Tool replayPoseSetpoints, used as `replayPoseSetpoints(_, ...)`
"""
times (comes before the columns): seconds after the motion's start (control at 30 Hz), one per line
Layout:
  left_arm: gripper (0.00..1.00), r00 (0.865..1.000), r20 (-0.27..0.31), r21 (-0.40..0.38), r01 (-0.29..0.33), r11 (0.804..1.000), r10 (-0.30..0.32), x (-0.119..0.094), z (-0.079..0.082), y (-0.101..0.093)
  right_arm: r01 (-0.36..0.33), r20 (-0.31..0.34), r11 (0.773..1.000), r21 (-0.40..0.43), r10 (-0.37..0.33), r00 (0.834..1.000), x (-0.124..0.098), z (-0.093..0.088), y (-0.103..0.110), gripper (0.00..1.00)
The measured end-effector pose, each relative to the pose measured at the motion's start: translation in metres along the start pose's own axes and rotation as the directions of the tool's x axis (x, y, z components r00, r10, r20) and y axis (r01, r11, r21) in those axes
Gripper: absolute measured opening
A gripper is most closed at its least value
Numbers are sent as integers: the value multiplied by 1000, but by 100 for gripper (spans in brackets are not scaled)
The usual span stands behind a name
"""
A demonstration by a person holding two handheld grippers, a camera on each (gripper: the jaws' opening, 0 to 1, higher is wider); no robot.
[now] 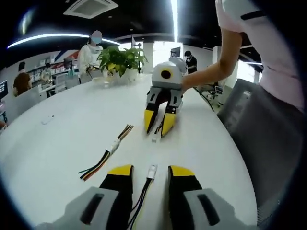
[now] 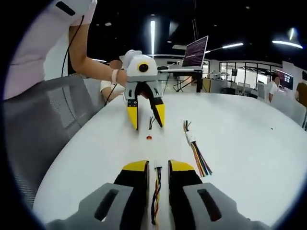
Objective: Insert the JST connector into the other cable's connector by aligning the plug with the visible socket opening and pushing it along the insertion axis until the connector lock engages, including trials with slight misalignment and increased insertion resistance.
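Left cable: black-and-white wires (image 1: 142,197) run up between the jaws of the left gripper (image 1: 150,173); its white plug (image 1: 152,171) sits just past the yellow tips, on the table.
Right cable: dark and orange wires (image 2: 156,194) lie between the jaws of the right gripper (image 2: 157,166); its small white connector (image 2: 157,166) is level with the tips.
Left gripper state: jaws apart on either side of the wire, not pressing it.
Right gripper state: jaws close beside the cable; whether they pinch it, I cannot tell.
Facing: each gripper points at the other across a gap of white table (image 1: 57,143).
Spare cable: a joined multicoloured bundle (image 1: 108,152) lies to the left of the left gripper.
Beyond: potted plant (image 1: 122,60), grey chair (image 2: 43,120), person's arm (image 1: 211,76).
Writing: none readable.
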State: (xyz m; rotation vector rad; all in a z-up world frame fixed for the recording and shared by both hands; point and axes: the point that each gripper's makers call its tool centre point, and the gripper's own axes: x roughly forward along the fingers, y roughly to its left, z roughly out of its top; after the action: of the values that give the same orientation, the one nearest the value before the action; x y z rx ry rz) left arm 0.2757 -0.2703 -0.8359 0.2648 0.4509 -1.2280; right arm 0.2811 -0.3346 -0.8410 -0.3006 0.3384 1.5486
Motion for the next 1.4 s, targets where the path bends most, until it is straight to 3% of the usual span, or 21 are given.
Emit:
replayPoseSetpoints(0.17,21,1000,8,8,4,1000,-4,1,3,-4,0,-4,1000,21,0,1000,1,-3,0,10)
replayPoseSetpoints(0.3,12,1000,1,2,-10,1000,10,1,0,-2,9,-7,1000,10,-9,1000,2,-4,0,11)
replayPoseSetpoints(0.5,12,1000,-23,9,-9,1000,9,3,-8,-5,5,-11,1000,-18,-5,1000,2,-6,0,8)
replayPoseSetpoints(0.87,4,999,28,26,-32,999,31,0,-4,-12,5,-3,998,-62,-5,1000,1,-7,0,4)
replayPoseSetpoints(1.2,0,998,44,5,-48,999,48,2,-6,-4,23,-9,1000,-11,-23,1000,2,-6,-1,4)
replayPoseSetpoints(1.27,0,997,55,-43,-46,998,48,3,-5,-3,18,-13,1000,-3,-18,1000,2,-6,0,3)
replayPoseSetpoints(1.4,0,998,46,-31,-47,998,48,3,-3,-2,5,-19,1000,16,-4,1000,4,-3,3,3)
